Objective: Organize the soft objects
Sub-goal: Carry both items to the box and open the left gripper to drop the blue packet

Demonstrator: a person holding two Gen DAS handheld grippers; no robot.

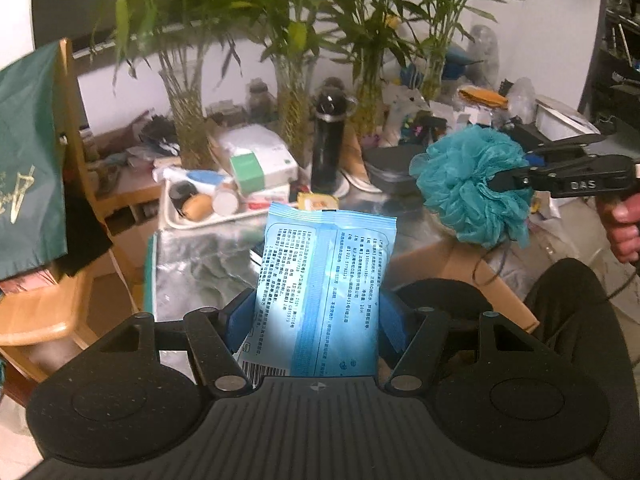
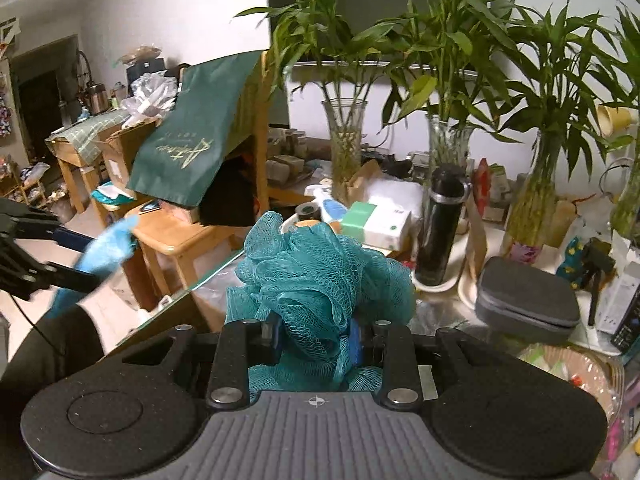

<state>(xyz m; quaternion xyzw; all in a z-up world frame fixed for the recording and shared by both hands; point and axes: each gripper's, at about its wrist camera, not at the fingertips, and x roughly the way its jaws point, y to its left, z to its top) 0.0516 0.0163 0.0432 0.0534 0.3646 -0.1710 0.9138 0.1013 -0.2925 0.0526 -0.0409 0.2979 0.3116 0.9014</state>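
Teal mesh fills the right gripper (image 2: 316,340): its jaws are pinched on a bath pouf (image 2: 320,276), which bulges forward toward twelve o'clock in the right wrist view. The left gripper (image 1: 316,316) has its jaws clamped across the lower part of a pale blue wet-wipe pack (image 1: 324,280), whose long axis runs straight out along the fingers, printed back uppermost. Both soft things are held in the air over the near edge of the desk (image 1: 208,264), apart from each other; in the left wrist view the pouf hangs at about two o'clock from the pack, with the person's hand (image 1: 624,224) on the right handle.

Where they should go I cannot tell. A brown cardboard box (image 1: 452,272) sits just below and between the two grippers and looks the likeliest bin; the pouf seems nearer it.

Ahead, clutter crowds the desk: a white tray of toiletries (image 1: 176,220) at eleven o'clock, a black flask (image 1: 330,140) at twelve, a grey zip case (image 2: 528,300) at two, glass vases of lucky bamboo (image 2: 346,144) behind.
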